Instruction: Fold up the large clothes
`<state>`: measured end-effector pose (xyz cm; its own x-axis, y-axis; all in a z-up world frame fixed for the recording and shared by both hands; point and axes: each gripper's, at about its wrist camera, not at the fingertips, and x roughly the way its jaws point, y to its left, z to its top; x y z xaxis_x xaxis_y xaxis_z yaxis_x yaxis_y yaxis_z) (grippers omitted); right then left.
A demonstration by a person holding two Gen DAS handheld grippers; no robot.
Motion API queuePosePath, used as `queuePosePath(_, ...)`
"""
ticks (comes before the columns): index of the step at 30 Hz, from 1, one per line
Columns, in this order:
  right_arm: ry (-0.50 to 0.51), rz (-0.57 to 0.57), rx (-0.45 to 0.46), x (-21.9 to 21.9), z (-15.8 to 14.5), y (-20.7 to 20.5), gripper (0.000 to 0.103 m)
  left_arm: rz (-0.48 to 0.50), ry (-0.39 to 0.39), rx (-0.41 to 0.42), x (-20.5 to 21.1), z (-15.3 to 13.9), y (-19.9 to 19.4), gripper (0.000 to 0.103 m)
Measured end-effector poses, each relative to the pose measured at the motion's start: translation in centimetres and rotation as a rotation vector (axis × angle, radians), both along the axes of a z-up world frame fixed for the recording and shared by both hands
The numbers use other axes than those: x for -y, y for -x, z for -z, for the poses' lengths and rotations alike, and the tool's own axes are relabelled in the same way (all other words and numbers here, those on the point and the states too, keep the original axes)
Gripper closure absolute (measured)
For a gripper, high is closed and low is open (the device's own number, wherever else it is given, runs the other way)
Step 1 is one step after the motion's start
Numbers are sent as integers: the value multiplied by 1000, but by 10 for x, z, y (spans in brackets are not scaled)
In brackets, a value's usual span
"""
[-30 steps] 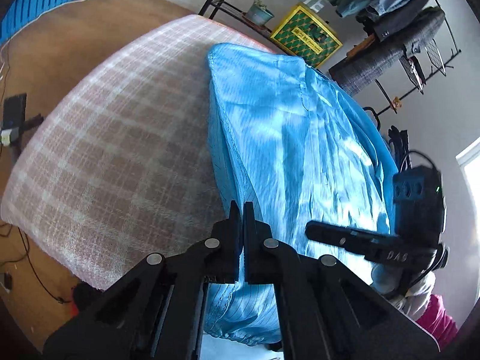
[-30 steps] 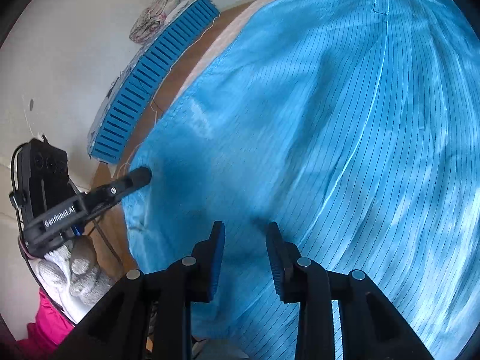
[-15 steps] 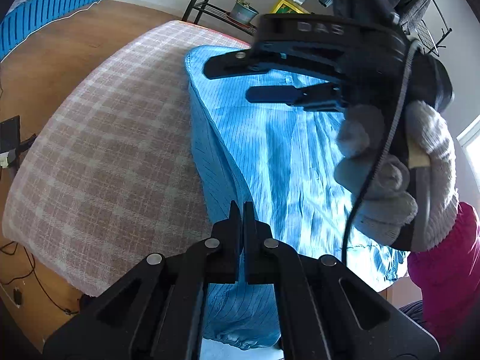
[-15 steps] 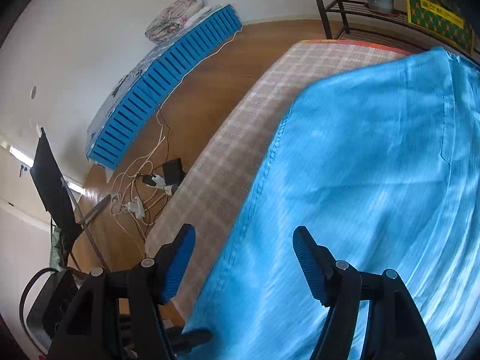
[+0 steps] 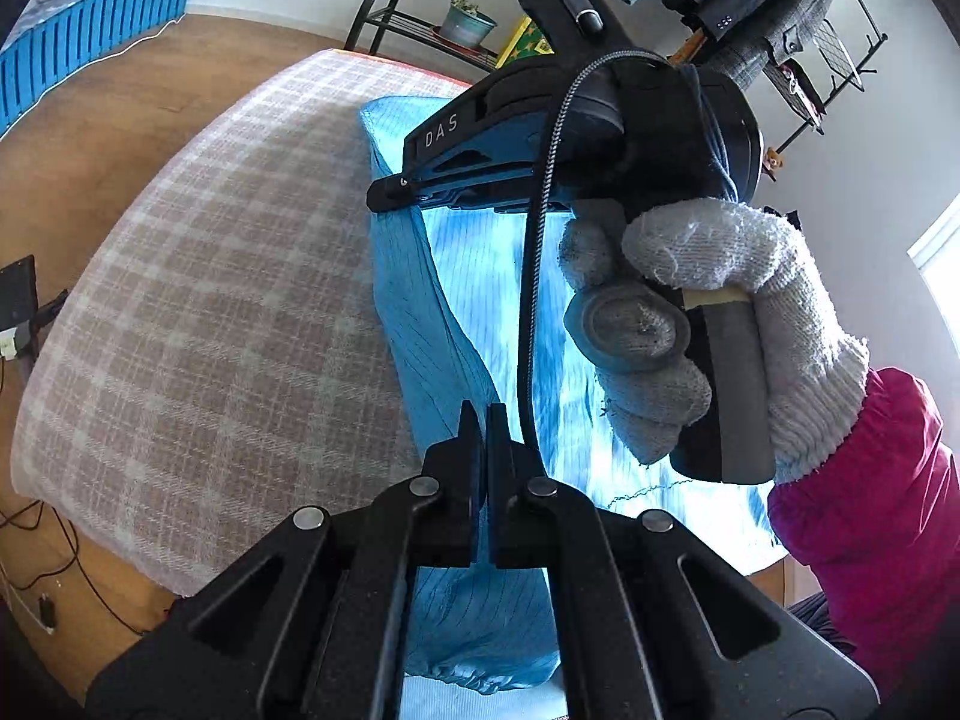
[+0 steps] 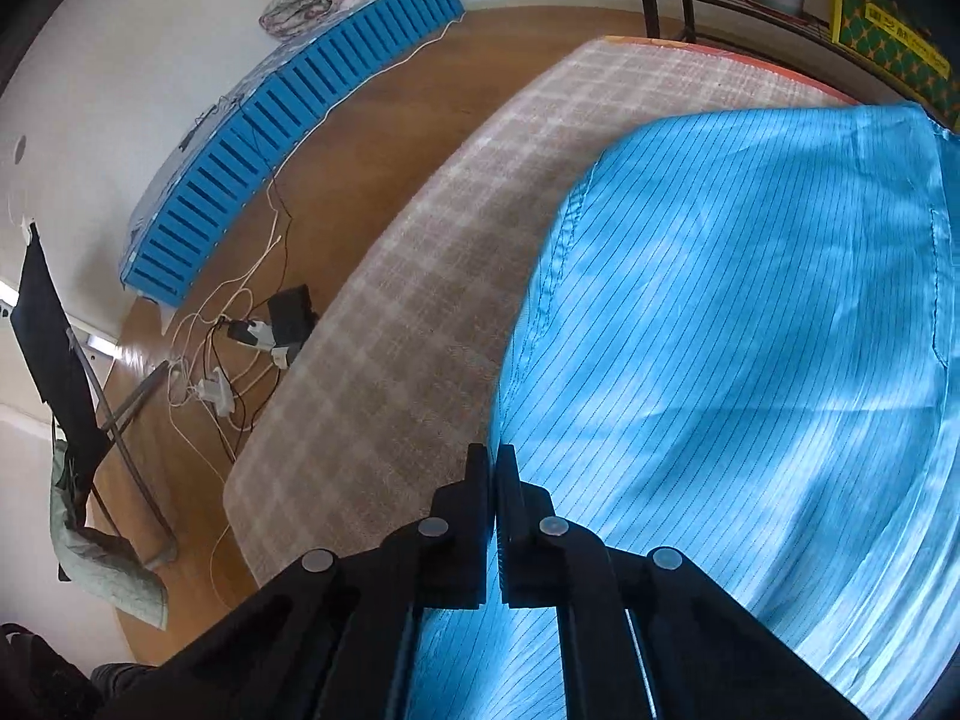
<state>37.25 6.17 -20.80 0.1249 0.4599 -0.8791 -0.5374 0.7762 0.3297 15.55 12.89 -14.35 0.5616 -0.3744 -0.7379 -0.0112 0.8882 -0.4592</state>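
Note:
A large light-blue striped garment (image 5: 456, 324) lies on a plaid-covered table (image 5: 198, 324). My left gripper (image 5: 485, 420) is shut on the garment's left edge near the front, lifting a fold. My right gripper (image 6: 495, 462) is shut on the garment (image 6: 750, 360) at its left edge, farther along. In the left wrist view the right gripper (image 5: 390, 195), held by a white-gloved hand (image 5: 708, 324), reaches over the cloth with its tips at that edge.
The plaid table (image 6: 408, 324) extends left of the garment. Wooden floor with cables and a power strip (image 6: 240, 360) lies beyond. A blue slatted panel (image 6: 288, 138) leans on the wall. A metal shelf (image 5: 420, 30) and a clothes rack (image 5: 750, 6) stand behind.
My right gripper has moved from the garment's middle to its left edge and gone from open to shut on the cloth. My left gripper stays shut, and the edge fold has risen.

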Motion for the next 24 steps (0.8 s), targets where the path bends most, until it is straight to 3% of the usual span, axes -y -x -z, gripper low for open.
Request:
queuePosePath(5, -114, 79, 34, 42, -27, 3, 103, 66, -33, 36, 27, -14, 1, 103)
queuePosePath(10, -240, 219, 35, 119, -36, 8, 103, 152, -63, 43, 66, -19, 1, 103)
queuePosePath(18, -308, 458, -29, 242, 0, 31, 103, 296, -119, 10, 133, -6, -1, 103)
queuePosePath(24, -267, 525, -67, 266, 28, 26, 103, 343, -107, -43, 164, 10, -13, 103)
